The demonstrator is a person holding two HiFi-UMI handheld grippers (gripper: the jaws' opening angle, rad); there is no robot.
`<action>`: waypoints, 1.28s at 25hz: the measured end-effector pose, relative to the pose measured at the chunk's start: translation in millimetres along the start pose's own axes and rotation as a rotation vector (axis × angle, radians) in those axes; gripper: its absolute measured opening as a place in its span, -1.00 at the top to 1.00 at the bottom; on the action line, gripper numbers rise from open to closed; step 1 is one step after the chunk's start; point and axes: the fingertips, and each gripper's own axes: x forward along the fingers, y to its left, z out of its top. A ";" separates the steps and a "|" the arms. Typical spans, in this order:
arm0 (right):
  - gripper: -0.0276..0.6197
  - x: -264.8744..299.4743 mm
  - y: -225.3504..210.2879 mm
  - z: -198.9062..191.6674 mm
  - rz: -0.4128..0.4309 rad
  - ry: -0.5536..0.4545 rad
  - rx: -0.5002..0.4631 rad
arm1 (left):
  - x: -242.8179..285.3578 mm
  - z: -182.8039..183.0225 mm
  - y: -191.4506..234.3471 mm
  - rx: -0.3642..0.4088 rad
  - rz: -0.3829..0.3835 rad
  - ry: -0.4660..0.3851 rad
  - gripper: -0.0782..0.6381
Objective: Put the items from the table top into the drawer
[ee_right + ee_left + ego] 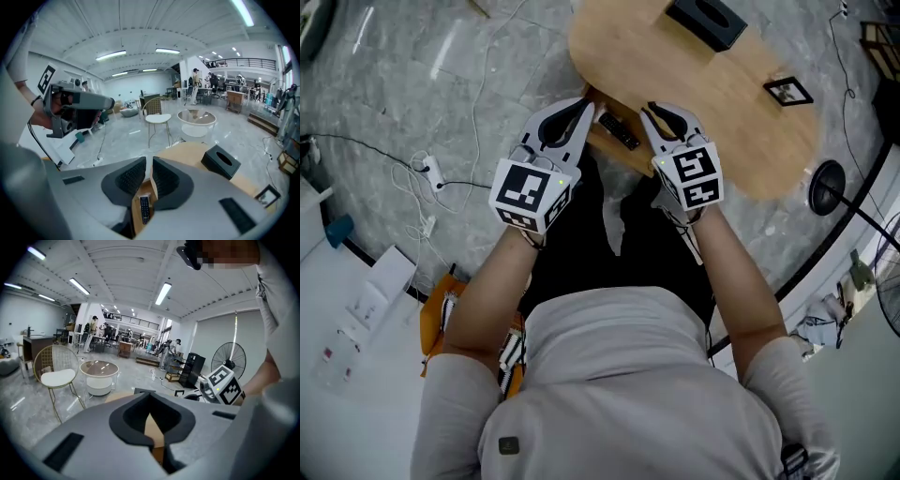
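Your left gripper [150,394] was closed and empty, your right gripper [149,161] barely apart. Its jaws hid part of the remote [145,209].

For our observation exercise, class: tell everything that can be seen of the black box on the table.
The box is black, matte and rectangular, with an oval slot in its top; nothing shows sticking out of the slot. It looks like a tissue box. It stands flat and upright on the light wooden table, toward the side far from the person. Nothing else touches it.
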 end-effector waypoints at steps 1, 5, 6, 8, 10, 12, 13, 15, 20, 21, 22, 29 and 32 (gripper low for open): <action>0.72 -19.0 0.9 14.7 -0.005 -0.027 0.006 | -7.9 15.4 -9.5 0.013 -0.004 -0.010 0.76; 0.76 -89.1 0.2 61.4 -0.023 -0.121 0.036 | -36.1 67.0 -42.4 0.050 -0.016 -0.051 0.76; 0.77 -105.0 -0.1 70.1 -0.028 -0.138 0.044 | -42.7 77.9 -50.5 0.061 -0.021 -0.058 0.76; 0.79 -137.3 0.2 87.0 -0.042 -0.170 0.047 | -55.3 99.0 -68.4 0.084 -0.034 -0.074 0.76; 0.80 -169.9 -0.6 103.3 -0.055 -0.202 0.032 | -64.5 118.6 -87.8 0.102 -0.043 -0.091 0.76; 0.82 -200.2 -4.1 120.1 -0.067 -0.238 0.009 | -69.1 137.2 -105.9 0.115 -0.052 -0.109 0.76; 0.82 -214.3 -5.7 128.3 -0.073 -0.258 -0.002 | -71.2 146.1 -114.3 0.122 -0.058 -0.119 0.76; 0.83 -241.8 -6.0 141.8 -0.081 -0.298 -0.019 | -78.1 161.0 -131.1 0.134 -0.069 -0.140 0.76; 0.83 -308.5 -3.9 153.2 -0.090 -0.385 -0.051 | -99.9 185.1 -177.6 0.152 -0.061 -0.201 0.76; 0.83 -320.3 -4.5 152.7 -0.089 -0.398 -0.054 | -103.9 189.6 -186.0 0.152 -0.052 -0.216 0.76; 0.83 -331.0 -4.9 151.1 -0.086 -0.407 -0.056 | -107.6 193.5 -194.1 0.150 -0.040 -0.229 0.76; 0.83 -376.7 4.2 130.4 -0.037 -0.424 -0.077 | -132.2 201.4 -230.7 0.142 0.032 -0.269 0.76; 0.83 -393.4 9.0 127.9 -0.044 -0.434 -0.088 | -142.8 200.5 -237.7 0.136 0.033 -0.274 0.76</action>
